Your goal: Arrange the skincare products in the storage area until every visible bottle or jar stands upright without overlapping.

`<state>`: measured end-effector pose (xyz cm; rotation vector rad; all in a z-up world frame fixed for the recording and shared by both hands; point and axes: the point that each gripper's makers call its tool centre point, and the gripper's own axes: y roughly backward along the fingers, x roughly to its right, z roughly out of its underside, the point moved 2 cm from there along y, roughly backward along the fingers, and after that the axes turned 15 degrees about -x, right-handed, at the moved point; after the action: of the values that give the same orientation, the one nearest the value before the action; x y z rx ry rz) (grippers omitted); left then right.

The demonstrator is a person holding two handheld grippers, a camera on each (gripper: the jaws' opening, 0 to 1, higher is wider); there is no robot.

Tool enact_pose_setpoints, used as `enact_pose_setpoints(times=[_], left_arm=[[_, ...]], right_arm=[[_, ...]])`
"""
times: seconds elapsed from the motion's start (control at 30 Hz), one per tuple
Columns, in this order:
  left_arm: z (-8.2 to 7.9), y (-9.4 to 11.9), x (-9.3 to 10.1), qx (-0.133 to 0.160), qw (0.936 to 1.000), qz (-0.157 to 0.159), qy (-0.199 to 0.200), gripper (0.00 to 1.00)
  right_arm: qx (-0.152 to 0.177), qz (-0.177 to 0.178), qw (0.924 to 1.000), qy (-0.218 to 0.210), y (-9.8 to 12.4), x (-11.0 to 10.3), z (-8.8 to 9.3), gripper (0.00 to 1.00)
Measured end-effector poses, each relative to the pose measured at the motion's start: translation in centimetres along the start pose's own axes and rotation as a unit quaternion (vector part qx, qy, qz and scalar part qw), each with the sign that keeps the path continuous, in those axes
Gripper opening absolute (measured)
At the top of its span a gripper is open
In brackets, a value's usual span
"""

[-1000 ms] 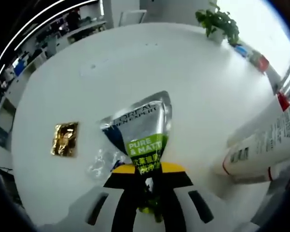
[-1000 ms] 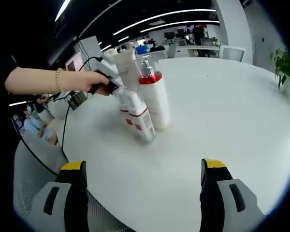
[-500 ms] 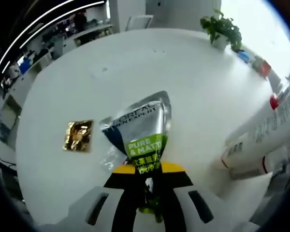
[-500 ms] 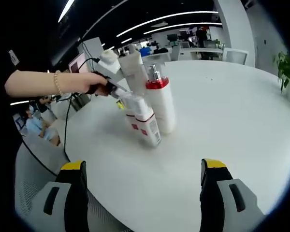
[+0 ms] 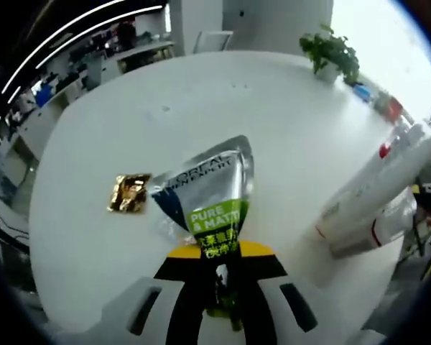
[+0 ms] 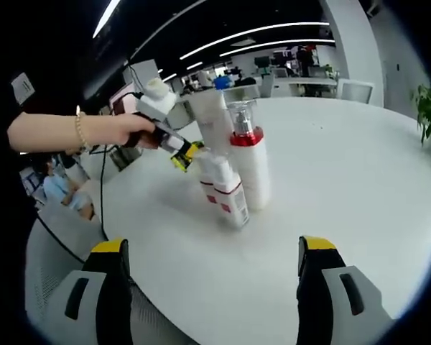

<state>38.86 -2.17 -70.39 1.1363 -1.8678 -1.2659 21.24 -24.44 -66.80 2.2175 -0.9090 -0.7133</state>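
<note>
Entry as I logged it from the remote station.

Left gripper (image 5: 219,269): jaws were closed tight on the lower end of a silver-and-green tube (image 5: 208,194), which stood out from the jaws above the white table (image 5: 201,93). I read "PURE & MATT" on its green band. In the right gripper view the same gripper (image 6: 183,154) was carried in a person's hand (image 6: 126,129), its tip just beside the bottle group; the tube itself I could not make out there.

Right gripper (image 6: 212,287): jaws were spread wide apart, holding nothing, with bare tabletop between them and the bottles well ahead.

Gold sachet (image 5: 129,192): lay flat on the table, just left of the held tube in the left gripper view.

Bottle group, right gripper view: a pump bottle with a red collar (image 6: 250,169) stood upright; a smaller white bottle with a red band (image 6: 226,194) stood touching its front, leaning slightly; a tall white tube (image 6: 210,122) stood upright behind them. Whether the tall one touched the others I could not tell.

Potted plant (image 5: 329,54): stood at the far edge of the table.
</note>
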Motion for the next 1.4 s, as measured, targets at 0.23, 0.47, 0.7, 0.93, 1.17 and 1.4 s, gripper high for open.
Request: enact_pose_setpoints(times=[0.23, 0.47, 0.7, 0.93, 1.17, 1.4], left_arm=[[0.9, 2.2, 0.7, 0.014, 0.9999, 0.0, 0.003, 0.11], [1.4, 2.7, 0.8, 0.023, 0.9997, 0.002, 0.009, 0.11], [2.8, 3.8, 1.4, 0.035, 0.9993, 0.001, 0.016, 0.1], [5.0, 5.2, 2.0, 0.045, 0.9986, 0.007, 0.026, 0.1], [6.2, 6.9, 3.1, 0.064, 0.9973, 0.013, 0.035, 0.1], [6.9, 8.6, 4.0, 0.084, 0.9959, 0.015, 0.031, 0.1]], right_arm=[[0.01, -0.007, 0.9999, 0.002, 0.1, -0.3, -0.1, 0.93], [0.01, -0.014, 0.9998, 0.007, 0.2, -1.1, 0.1, 0.92], [0.011, -0.02, 0.9996, 0.014, 0.6, -1.7, 0.0, 0.91], [0.017, -0.037, 0.999, 0.017, 0.7, -2.7, -0.5, 0.87], [0.021, -0.051, 0.9981, 0.029, 0.9, -3.9, -1.0, 0.87], [0.025, -0.064, 0.9969, 0.04, 1.1, -4.8, -1.5, 0.86]])
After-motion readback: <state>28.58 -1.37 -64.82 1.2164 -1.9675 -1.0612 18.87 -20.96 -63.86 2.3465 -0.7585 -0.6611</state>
